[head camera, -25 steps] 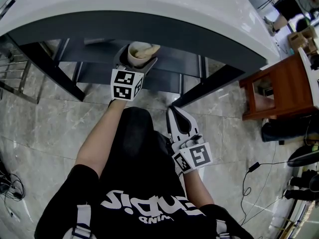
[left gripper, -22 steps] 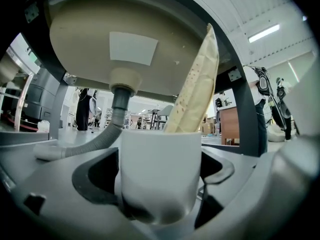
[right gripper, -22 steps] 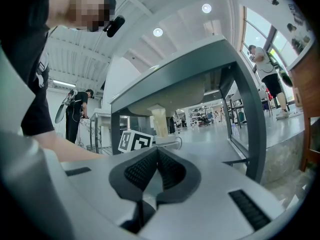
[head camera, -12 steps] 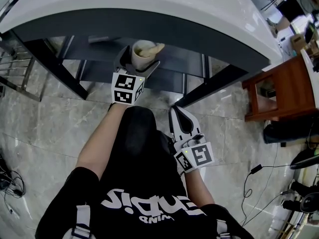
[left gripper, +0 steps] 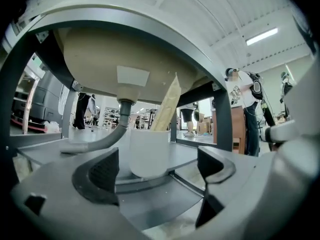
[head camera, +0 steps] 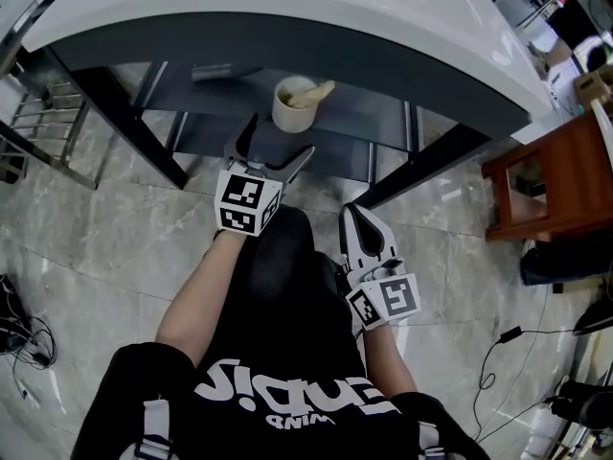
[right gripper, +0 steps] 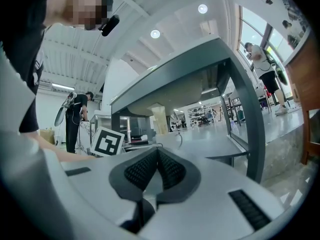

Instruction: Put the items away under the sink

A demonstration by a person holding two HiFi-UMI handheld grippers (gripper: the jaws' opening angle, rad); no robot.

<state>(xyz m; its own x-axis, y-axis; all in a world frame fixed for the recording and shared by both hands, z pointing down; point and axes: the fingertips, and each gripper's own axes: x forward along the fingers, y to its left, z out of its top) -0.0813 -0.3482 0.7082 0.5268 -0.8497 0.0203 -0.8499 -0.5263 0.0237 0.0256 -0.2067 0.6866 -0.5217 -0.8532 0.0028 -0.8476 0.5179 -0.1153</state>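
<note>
A cream cup with a wooden stick in it stands on the grey shelf under the sink. In the left gripper view the same cup rests on the shelf just beyond the jaws, which do not touch it. My left gripper is open and empty, a little in front of the cup. My right gripper is shut and empty, held low by the person's knee. In the right gripper view its jaws meet with nothing between them.
The white sink counter overhangs the shelf, with dark legs on both sides. The sink's drain pipe bends down left of the cup. A brown wooden stand is at the right. A metal rack is at the left.
My left gripper has let go of the cup and drawn back from it. The cup now stands on the shelf by itself. The right gripper has barely moved.
</note>
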